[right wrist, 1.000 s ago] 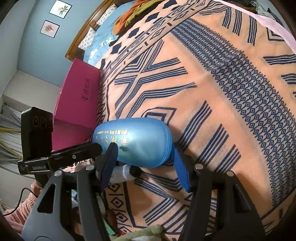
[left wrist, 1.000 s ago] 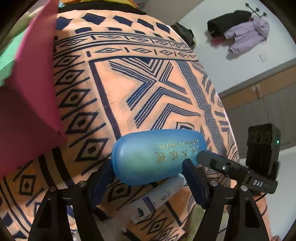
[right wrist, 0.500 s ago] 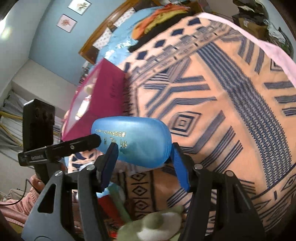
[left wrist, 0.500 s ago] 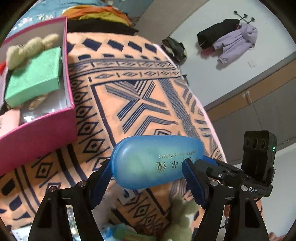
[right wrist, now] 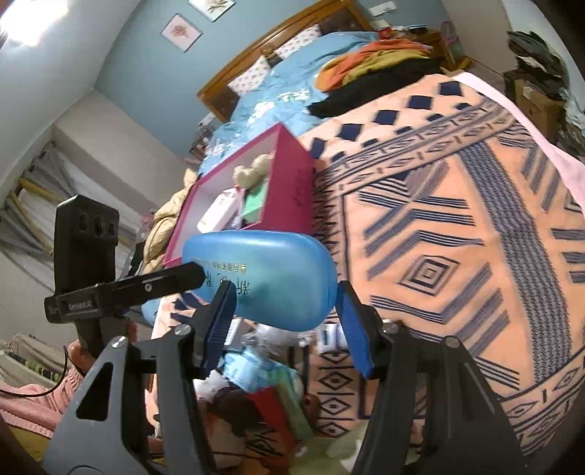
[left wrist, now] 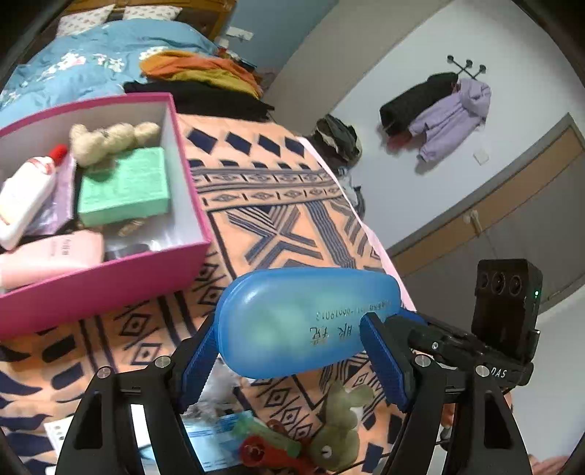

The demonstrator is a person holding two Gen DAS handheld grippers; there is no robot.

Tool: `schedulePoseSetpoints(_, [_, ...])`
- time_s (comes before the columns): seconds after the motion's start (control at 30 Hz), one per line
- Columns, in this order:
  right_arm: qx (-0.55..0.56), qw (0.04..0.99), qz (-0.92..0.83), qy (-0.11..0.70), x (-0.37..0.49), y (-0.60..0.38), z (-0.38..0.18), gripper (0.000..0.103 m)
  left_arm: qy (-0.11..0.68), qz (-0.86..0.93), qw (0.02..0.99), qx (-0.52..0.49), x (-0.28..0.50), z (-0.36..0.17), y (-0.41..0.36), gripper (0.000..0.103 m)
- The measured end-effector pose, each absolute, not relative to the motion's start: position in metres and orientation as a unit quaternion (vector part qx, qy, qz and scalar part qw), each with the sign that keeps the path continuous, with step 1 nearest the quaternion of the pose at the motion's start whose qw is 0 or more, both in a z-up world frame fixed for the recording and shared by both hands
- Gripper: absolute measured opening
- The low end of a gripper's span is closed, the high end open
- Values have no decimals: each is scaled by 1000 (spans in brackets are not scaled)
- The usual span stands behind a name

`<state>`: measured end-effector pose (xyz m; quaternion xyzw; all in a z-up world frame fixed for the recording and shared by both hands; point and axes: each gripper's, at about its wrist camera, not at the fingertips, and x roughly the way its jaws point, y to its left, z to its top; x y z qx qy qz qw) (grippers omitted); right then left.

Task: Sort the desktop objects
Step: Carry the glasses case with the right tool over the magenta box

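Both grippers, left point(left wrist: 292, 350) and right point(right wrist: 285, 314), squeeze one blue case point(left wrist: 307, 321) above the blanket point(right wrist: 457, 219). The pink box point(left wrist: 109, 277) edge sits near. Only the left view shows coats point(left wrist: 438, 106).

I see even indoor light, window glare point(right wrist: 18, 29) top-left of the right view, heavy fisheye warp, black vignette corners, slight motion blur.

Left gripper point(left wrist: 289, 356): black frame, ribbed blue pads point(left wrist: 385, 360), silver screws.
Right gripper point(right wrist: 285, 323): grey-black frame, ribbed blue pads point(right wrist: 353, 334), silver screws.
Camera module point(left wrist: 506, 310): black, three lenses, green indicator, "DAS" marking.
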<state>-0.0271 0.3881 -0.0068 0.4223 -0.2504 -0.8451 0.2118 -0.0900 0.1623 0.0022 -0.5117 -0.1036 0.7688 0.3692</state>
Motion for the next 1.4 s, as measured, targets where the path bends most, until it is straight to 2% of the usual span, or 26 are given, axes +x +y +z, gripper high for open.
schedulePoseSetpoints(0.93, [426,324,-823,-191,-101,279,21,57,-125,830,283,-463,-110,43,50,77])
schedulePoseSetpoints(1.4, [450,363,-796,-178,-141,228,14,57,-131,839,237,-472,-126,39,3,77])
